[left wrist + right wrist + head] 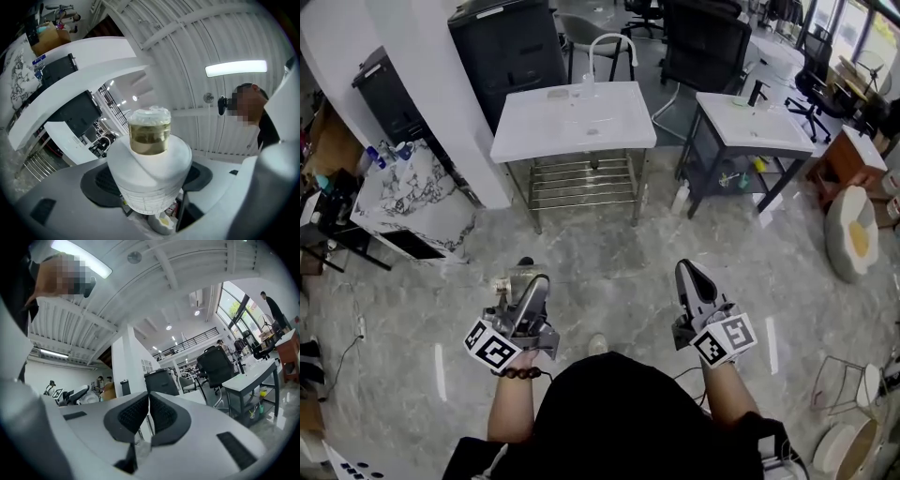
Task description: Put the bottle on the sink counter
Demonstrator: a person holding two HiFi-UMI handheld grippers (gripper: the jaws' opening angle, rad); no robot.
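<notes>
My left gripper (523,298) is shut on a white bottle (510,284), held low over the floor in front of the person. In the left gripper view the bottle (151,168) fills the space between the dark pads (99,182), its clear top with yellowish liquid pointing away from the camera. My right gripper (692,281) hangs at the same height to the right, its jaws pressed together on nothing (149,412). The white sink counter (534,131) with a curved white faucet (609,47) stands a few steps ahead on a metal frame.
A second white sink counter (750,131) on a dark frame stands at the right, a white bottle (680,197) on the floor beside it. A marble-topped unit (403,192) is at the left, a black cabinet (511,52) and office chairs (703,42) behind.
</notes>
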